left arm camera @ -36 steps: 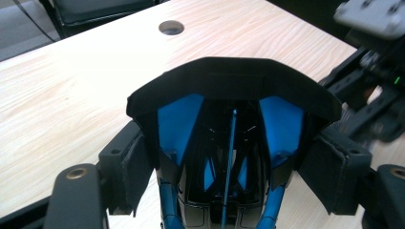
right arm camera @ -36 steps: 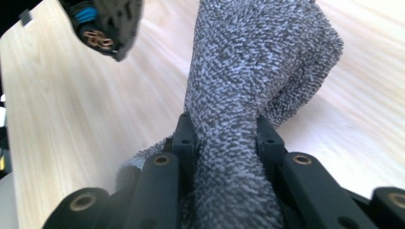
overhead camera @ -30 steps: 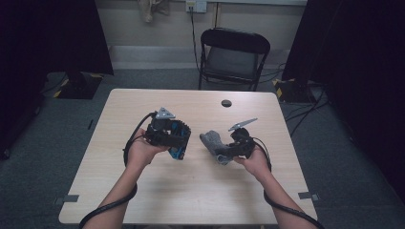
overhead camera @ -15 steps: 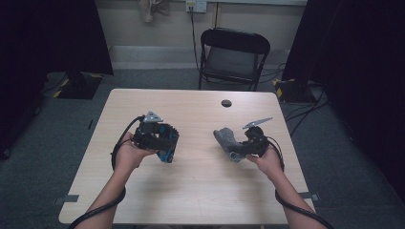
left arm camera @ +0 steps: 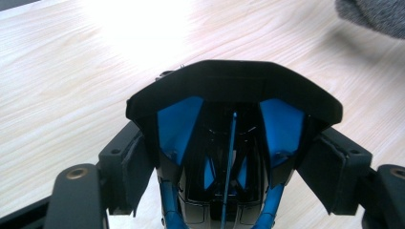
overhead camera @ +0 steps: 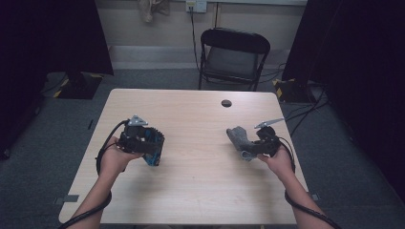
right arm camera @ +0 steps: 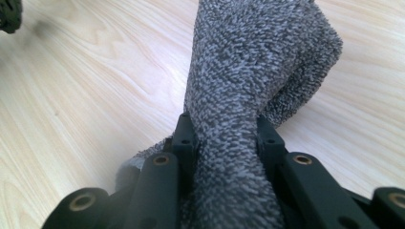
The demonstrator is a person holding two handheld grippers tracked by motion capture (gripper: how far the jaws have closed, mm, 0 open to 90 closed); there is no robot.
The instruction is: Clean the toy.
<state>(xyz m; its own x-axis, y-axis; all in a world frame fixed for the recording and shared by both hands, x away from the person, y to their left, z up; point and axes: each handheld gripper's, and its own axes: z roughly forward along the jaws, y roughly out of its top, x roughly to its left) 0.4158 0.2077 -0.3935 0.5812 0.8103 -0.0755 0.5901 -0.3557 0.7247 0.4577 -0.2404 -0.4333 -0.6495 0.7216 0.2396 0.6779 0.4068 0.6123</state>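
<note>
**benchlurker:** so what step is this? Left gripper (overhead camera: 152, 149) has its fingers (left arm camera: 128, 167) clamped on a black-and-blue plastic gadget (left arm camera: 234, 138), could be a computer mouse, can't really tell. It's held just over the left half of the worktop (overhead camera: 200, 191).

**gripnerd:** Right gripper (overhead camera: 248, 147) has its fingers (right arm camera: 184, 136) pinched tight on a grey fuzzy cloth (right arm camera: 258, 62), a sock or a wipe, at the right side of the worktop and well apart from the gadget. My guess: a wiping job, in the bit between passes. Next move calls for bringing the hands together and laying the cloth flat on the plastic without loosening either grip.
</note>
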